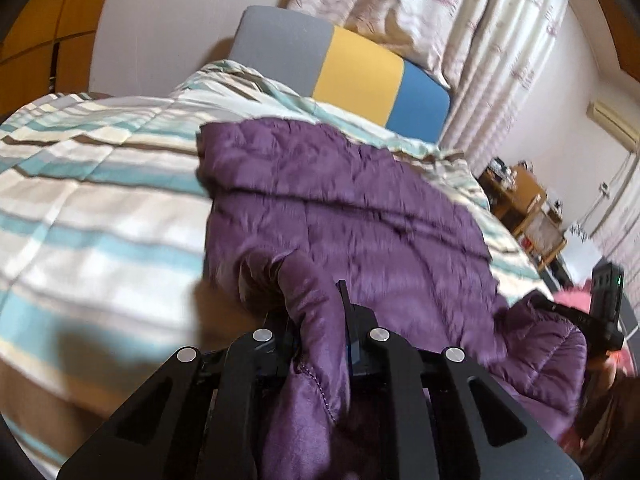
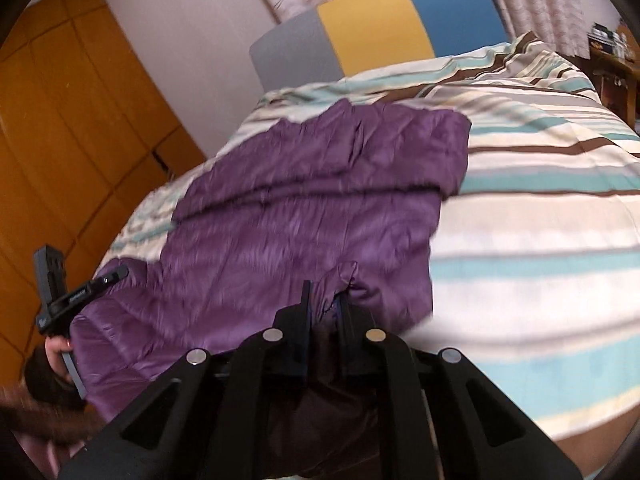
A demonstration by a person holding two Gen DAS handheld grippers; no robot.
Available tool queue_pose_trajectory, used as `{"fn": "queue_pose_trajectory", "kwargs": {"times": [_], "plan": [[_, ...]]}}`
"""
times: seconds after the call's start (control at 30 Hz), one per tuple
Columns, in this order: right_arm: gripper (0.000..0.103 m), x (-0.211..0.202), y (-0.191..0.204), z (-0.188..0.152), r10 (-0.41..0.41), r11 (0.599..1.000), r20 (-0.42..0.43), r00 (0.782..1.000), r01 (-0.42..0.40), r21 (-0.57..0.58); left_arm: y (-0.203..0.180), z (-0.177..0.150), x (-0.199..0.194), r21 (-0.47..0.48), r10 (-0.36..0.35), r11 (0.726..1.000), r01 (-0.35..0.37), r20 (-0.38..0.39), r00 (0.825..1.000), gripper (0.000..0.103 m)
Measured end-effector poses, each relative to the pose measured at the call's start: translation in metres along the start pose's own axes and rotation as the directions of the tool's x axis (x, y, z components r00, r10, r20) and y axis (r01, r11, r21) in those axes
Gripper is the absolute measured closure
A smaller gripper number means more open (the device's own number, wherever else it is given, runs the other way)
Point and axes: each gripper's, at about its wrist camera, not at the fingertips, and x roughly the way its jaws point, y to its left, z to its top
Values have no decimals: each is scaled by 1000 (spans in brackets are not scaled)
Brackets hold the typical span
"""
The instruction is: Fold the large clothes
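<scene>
- We have the purple quilted jacket (image 1: 344,200) spread across the striped duvet (image 1: 100,184), its far end lying toward the grey, yellow and blue headboard (image 1: 340,64) and its near end bunched up at our two tools;
- the left gripper (image 1: 316,312) is clamped on a thick fold of the jacket's near edge, with stitched hem cloth bulging up between the jaws and spilling down over the linkage;
- the right gripper (image 2: 326,300) is pinched shut on a thinner ridge of the same near edge, and a small peak of fabric stands up just beyond its fingertips;
- we judge that both tools hold the end farthest from the headboard so that this end can be lifted and carried over toward the headboard, halving the garment; two grips set apart along one edge should keep the fold line straight and stop the slippery shell sagging in the middle;
- the motion blur in both views fits a lift already under way, though how far the near end has risen off the duvet we cannot tell;
- the left wrist view alone shows the curtain (image 1: 472,28), the wooden shelf (image 1: 524,204) beside the bed and the other tool at the jacket's corner away from the headboard, with a pink sleeve by it;
- the right wrist view alone shows the orange wardrobe (image 2: 80,128) and the hand (image 2: 58,348) gripping the left tool's handle, and it gives the wider sweep of bare duvet beside the jacket.
</scene>
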Motion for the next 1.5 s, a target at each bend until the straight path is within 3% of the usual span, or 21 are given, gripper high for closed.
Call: {"fn": "queue_pose_trajectory", "kwargs": {"times": [0.13,0.23,0.5,0.63,0.7,0.73,0.8,0.9,0.97,1.0,1.03,1.07,1.1,1.17,1.27,1.33,1.37,1.4,1.5], "plan": [[94,16,-12,20,-18,997,26,1000,16,69,2,25,25,-34,1,999,-1,-13,1000,88],[103,32,-28,35,-64,989,38,997,58,136,7,41,48,-77,4,997,-8,-44,999,88],[103,59,-59,46,-97,969,12,995,91,231,7,58,102,-114,42,992,-57,-130,991,88],[97,53,-72,44,-151,952,48,987,132,276,11,64,119,-138,65,987,-86,-148,987,88],[63,44,-79,42,-182,942,71,981,153,299,16,69,126,-162,63,983,-88,-155,986,88],[39,36,-84,40,-196,934,94,976,156,321,18,71,128,-176,61,980,-89,-158,986,88],[35,13,-98,33,-222,912,172,960,141,386,24,76,131,-216,40,973,-75,-162,986,85],[35,-7,-109,24,-271,896,178,946,180,407,35,84,128,-286,-23,958,-21,-149,989,71],[34,-17,-109,15,-307,901,157,939,233,366,41,87,117,-305,-47,952,13,-102,994,48],[34,-19,-108,10,-315,906,141,938,253,339,45,88,107,-314,-54,949,34,-55,997,42],[34,-20,-105,4,-322,914,120,939,275,299,48,87,98,-313,-33,949,25,-20,999,22],[34,-20,-102,-2,-324,920,101,941,288,266,52,86,88,-309,2,951,5,21,1000,10],[34,-19,-99,-9,-320,927,78,944,295,230,59,83,73,-300,47,954,-18,89,995,10],[33,-13,-89,-22,-286,947,34,958,276,166,77,76,58,-316,102,947,-59,123,987,10],[22,-2,-65,-42,-238,967,-9,971,238,94,102,56,52,-385,217,905,-181,51,975,10],[22,5,-45,-48,-241,969,6,971,240,60,114,36,57,-478,155,866,-146,-20,988,10],[22,8,-40,-47,-228,972,8,974,227,55,112,28,53,-489,133,865,-111,10,991,10],[23,11,-36,-46,-213,976,0,977,213,50,107,26,48,-470,128,877,-99,29,991,10],[28,12,-36,-40,-178,982,-60,982,181,53,101,25,46,-436,38,899,-43,-20,999,9]]}}
